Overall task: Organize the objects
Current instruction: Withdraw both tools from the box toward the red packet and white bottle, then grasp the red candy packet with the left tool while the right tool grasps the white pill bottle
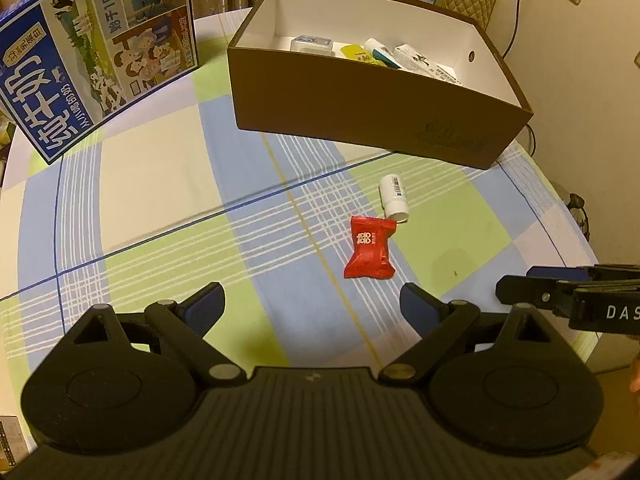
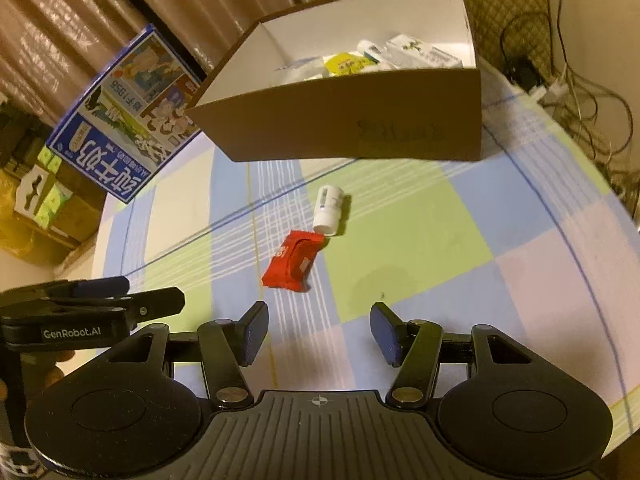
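A red candy packet [image 1: 368, 253] [image 2: 292, 265] lies on the checked tablecloth, touching a small white bottle [image 1: 394, 198] [image 2: 328, 209] that lies on its side just beyond it. Behind both stands an open brown box [image 1: 360, 100] [image 2: 340, 128] with white inner walls, holding several small items. My left gripper [image 1: 312, 304] is open a little short of the packet, nothing between its fingers. My right gripper [image 2: 318, 330] is also open and empty, close to the packet. Each gripper shows at the edge of the other's view: the right gripper [image 1: 520, 280] and the left gripper [image 2: 152, 294].
A blue milk carton box [image 1: 92, 64] [image 2: 124, 120] stands at the back left of the round table [image 1: 160, 208]. Cables and a power strip [image 2: 552, 88] lie beyond the table at the right. Stacked cartons [image 2: 44, 200] sit off the table at the left.
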The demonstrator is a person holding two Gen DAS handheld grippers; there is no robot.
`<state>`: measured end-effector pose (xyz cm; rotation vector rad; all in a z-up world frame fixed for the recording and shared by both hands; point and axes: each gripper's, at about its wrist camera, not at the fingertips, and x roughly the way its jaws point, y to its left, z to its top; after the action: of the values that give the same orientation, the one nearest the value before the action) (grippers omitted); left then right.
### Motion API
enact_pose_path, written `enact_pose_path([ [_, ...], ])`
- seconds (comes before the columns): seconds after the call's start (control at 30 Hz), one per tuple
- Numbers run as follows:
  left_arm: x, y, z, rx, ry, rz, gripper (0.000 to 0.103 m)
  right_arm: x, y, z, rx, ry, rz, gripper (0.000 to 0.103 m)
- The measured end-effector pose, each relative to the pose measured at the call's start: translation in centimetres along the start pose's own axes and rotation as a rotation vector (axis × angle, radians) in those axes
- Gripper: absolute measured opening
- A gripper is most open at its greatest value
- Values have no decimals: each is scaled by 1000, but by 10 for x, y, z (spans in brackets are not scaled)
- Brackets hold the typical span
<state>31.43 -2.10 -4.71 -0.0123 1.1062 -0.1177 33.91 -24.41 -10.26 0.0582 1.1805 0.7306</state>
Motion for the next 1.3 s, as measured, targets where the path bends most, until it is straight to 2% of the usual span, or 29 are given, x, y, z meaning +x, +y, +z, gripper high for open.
enact_pose_path([
  [0.1, 2, -2, 0, -1, 2, 3, 92, 1, -8, 0, 55, -4, 36, 55],
  [0.17, 4, -3, 0, -1, 6, 6, 92, 0, -13, 0, 93, -16, 61, 61],
  [0.23, 7, -4, -1, -8, 8, 12, 92, -2, -18, 0, 123, -36, 89, 87],
  [0.3, 8, -4, -1, -11, 10, 15, 92, -5, -20, 1, 126, -69, 101, 95],
  [0.4, 11, -4, -3, -22, 11, 18, 92, -9, -22, 1, 105, -138, 96, 95],
  [0.47, 13, -4, -3, -31, 13, 19, 92, -10, -23, 2, 89, -154, 86, 95],
  [0.57, 16, -4, -3, -42, 13, 17, 92, -6, -24, 5, 53, -117, 65, 95],
  [0.73, 22, -6, -7, -53, 6, 12, 93, -6, -30, 2, 20, -130, 44, 95],
  [1.03, 49, -15, -16, -49, 71, -7, 93, 3, -45, 0, 18, -47, -23, 94],
  [1.3, 67, -24, -16, -28, 42, -27, 92, 14, -58, 2, 17, -13, -55, 89],
])
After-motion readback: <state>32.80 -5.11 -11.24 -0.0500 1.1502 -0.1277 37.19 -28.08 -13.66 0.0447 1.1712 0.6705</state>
